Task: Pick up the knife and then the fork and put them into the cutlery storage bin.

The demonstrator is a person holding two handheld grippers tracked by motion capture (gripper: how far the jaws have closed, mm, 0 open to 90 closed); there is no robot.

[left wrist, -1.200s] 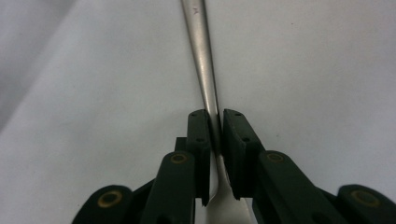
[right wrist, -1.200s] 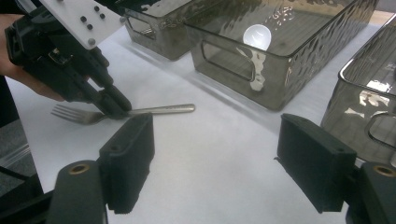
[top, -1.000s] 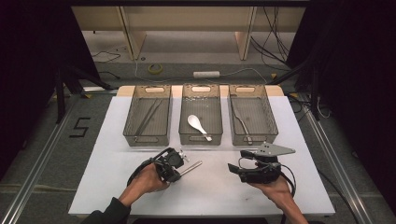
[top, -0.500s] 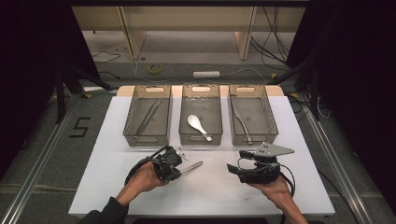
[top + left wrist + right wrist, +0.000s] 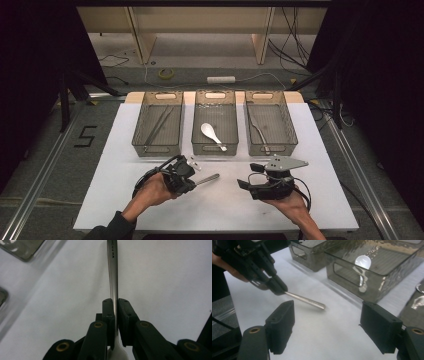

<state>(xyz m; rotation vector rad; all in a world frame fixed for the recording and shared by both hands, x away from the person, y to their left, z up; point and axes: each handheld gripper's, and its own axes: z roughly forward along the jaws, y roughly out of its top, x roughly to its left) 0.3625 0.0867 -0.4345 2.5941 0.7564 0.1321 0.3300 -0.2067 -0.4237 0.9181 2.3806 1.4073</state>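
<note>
White table (image 5: 125,200) across the middle of the high view, three smoked-plastic bins in a row along its upper part: left bin (image 5: 141,131) with long thin tongs or chopsticks, hard to tell which; middle bin (image 5: 196,131) with a white spoon (image 5: 212,135); right bin (image 5: 289,131) with metal cutlery.

Lower left of centre: left gripper (image 5: 192,181), jaws pressed together on a metal utensil (image 5: 209,178), handle poking out toward the right. In the left gripper view, same utensil (image 5: 113,277) pinched edge-on between the pads, handle running straight up the frame, pale broader end just below the grip. Fork or spoon: cannot tell.

Lower right of centre: right gripper (image 5: 249,176), jaws spread wide, nothing between them. In the right gripper view, free handle tip (image 5: 312,302) lying in the upper-left middle, ahead of the open jaws.

Probably a sorting step, utensil bound for a bin. Best done by keeping the pinch firm, since a narrow, smooth handle gripped edge-on can pivot; lifting clear of the bin wall before crossing it; lowering inside before letting go. Alternatively, for a handover, closing the right jaws squarely on the free handle before loosening the left.
</note>
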